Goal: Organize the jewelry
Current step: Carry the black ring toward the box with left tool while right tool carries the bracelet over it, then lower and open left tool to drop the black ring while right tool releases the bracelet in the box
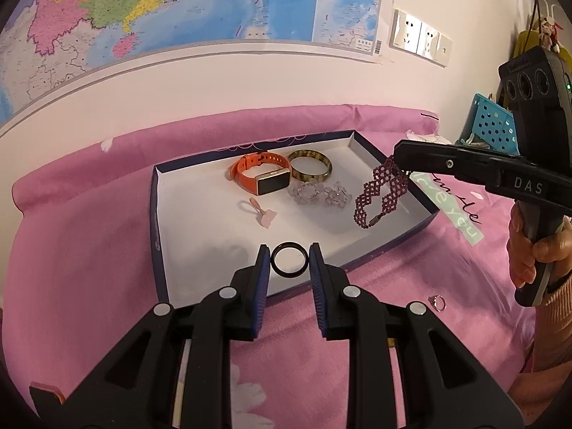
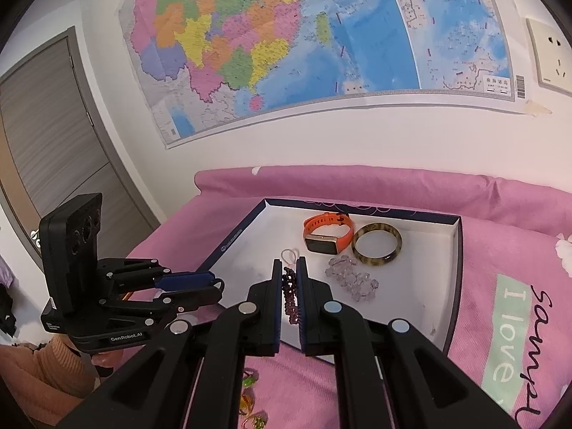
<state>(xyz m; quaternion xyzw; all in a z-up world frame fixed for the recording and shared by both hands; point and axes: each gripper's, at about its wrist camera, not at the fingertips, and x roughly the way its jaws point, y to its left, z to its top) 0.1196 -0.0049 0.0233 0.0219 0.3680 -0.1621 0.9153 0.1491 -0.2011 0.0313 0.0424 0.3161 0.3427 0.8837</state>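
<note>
Left wrist view: our left gripper (image 1: 289,258) holds a thin black ring (image 1: 289,259) between its blue-padded jaws, each pad touching one side of the ring, over the near edge of the shallow white-lined box with dark blue walls (image 1: 361,259). Inside the box we note an orange-strapped smart band with a gold case (image 1: 262,176), a mottled green-brown bangle (image 1: 310,166) just beside it, a clear crystal bead bracelet (image 1: 319,195) in front of the bangle, and a small pink bow hair tie (image 1: 259,211); the box's near left floor is bare. Our right gripper (image 1: 402,159) enters from the right, jaws clamped on a dark red beaded lace choker (image 1: 379,193) that hangs over the box's right side. A small silver ring (image 1: 437,302) lies on the pink bedcover (image 1: 89,250) outside the box. "DAS" reads on the right gripper's body. Right wrist view: the right gripper (image 2: 289,279) pinches the choker (image 2: 290,298) between nearly closed pads, above the box's near wall (image 2: 451,321). The left gripper (image 2: 211,286) sits to the left at the box's edge; its ring is hard to make out. "GenRobot.AI" is printed on it. The bedcover (image 2: 482,221) shows "I love" and cursive script. Small green-yellow trinkets (image 2: 250,380) lie below.
</note>
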